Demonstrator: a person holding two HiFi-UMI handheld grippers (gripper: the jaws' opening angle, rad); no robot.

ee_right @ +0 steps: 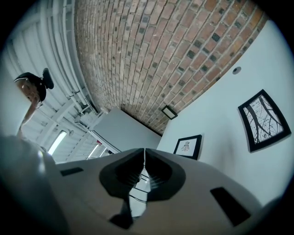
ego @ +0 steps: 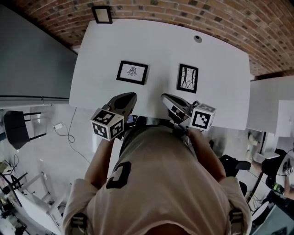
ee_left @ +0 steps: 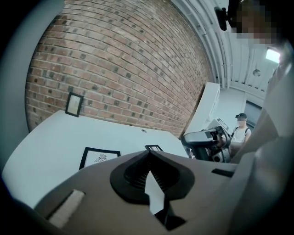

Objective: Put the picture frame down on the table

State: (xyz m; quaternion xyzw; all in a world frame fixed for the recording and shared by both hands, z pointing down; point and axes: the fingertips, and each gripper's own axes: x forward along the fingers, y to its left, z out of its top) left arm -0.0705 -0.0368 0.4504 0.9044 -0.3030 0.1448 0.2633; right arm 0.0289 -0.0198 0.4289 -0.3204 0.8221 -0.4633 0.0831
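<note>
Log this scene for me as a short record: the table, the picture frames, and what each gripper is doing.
table: white table, brick wall behind it
flat frames: left frame and right frame, apart, side by side
third frame: small frame at the far edge by the wall
left gripper: shut, empty, at the near edge
right gripper: shut, empty, at the near edge
held: nothing

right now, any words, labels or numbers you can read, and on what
No text can be read in any view.
The cubes on the left gripper and right gripper: square marker patterns, no letters.
The left picture frame and right picture frame: drawings, no legible lettering.
The small frame by the brick wall: too small to tell.
The dark patch on the shirt: unreadable shape.
</note>
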